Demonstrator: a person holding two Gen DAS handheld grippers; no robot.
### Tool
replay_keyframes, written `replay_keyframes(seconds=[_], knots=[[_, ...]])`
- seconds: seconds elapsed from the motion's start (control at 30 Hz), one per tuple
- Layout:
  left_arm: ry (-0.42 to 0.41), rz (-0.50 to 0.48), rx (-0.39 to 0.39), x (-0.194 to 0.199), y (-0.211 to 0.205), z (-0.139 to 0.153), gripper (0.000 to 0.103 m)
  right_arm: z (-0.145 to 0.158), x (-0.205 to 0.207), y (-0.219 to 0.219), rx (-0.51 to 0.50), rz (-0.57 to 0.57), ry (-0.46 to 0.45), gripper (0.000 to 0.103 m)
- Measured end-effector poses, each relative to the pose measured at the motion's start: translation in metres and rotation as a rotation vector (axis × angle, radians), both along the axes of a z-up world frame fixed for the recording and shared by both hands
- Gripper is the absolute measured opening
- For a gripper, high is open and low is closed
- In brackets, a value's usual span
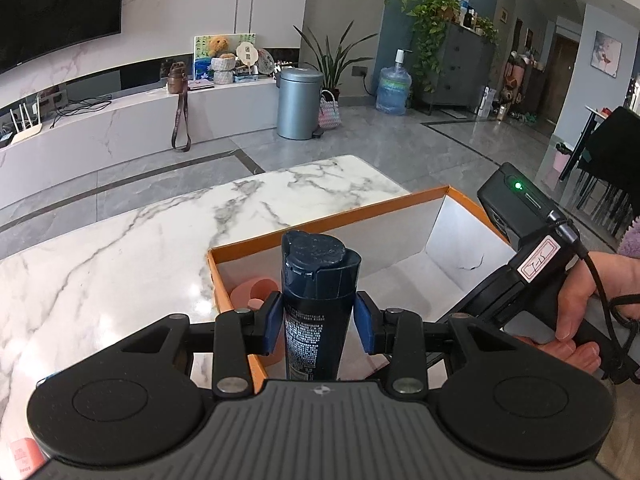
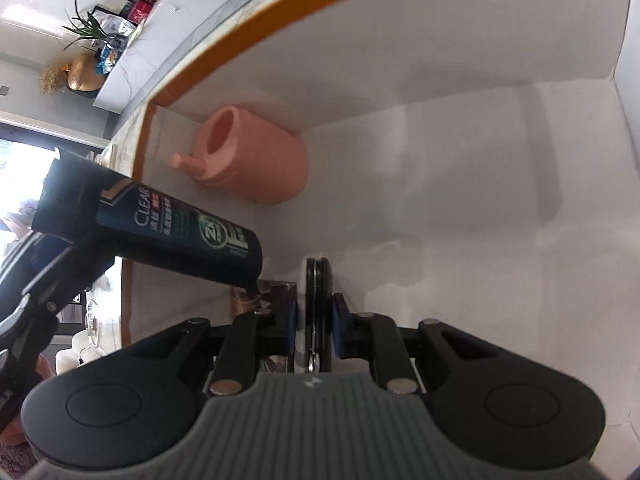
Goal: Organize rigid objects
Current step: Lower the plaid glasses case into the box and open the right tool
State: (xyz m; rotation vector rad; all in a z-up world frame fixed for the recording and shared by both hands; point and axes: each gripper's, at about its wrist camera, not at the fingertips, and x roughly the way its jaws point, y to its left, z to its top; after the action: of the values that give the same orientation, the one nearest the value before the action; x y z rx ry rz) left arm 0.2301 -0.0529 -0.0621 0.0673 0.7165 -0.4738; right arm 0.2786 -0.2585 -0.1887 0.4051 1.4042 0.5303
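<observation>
My left gripper [image 1: 316,322] is shut on a dark blue shampoo bottle [image 1: 318,300], cap end forward, held over the near left corner of an orange-rimmed white box [image 1: 332,218]. The bottle also shows in the right wrist view [image 2: 160,224], labelled CLEAR, hanging above the box floor. A pink plastic container [image 2: 256,160] lies inside the box against its wall; it also shows in the left wrist view [image 1: 252,292]. My right gripper [image 2: 314,320] is inside the box, shut on a thin round black and white disc [image 2: 316,300] held edge-on.
The box sits on a white marble table [image 1: 140,248]. A small brown printed packet [image 2: 264,292] lies on the box floor under the bottle. A pink object [image 1: 24,456] sits at the table's near left edge. The right hand-held gripper body [image 1: 520,248] reaches in from the right.
</observation>
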Motion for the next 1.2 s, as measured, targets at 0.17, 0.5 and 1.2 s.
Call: replay_keyframes(seconds=[0.17,0.5,1.2], knots=[[0.009,-0.002,0.01,0.001,0.002,-0.004,0.043,0.004,-0.001,0.008,-0.073,0.031,-0.019,0.024],[-0.002,-0.02,0.078,-0.001,-0.006,-0.009,0.043,0.007,-0.003,0.032,-0.316,0.152,-0.076,0.038],[-0.047,-0.179,0.282,-0.003,-0.017,-0.022,0.043,0.023,-0.002,0.032,-0.335,0.106,-0.185,0.038]])
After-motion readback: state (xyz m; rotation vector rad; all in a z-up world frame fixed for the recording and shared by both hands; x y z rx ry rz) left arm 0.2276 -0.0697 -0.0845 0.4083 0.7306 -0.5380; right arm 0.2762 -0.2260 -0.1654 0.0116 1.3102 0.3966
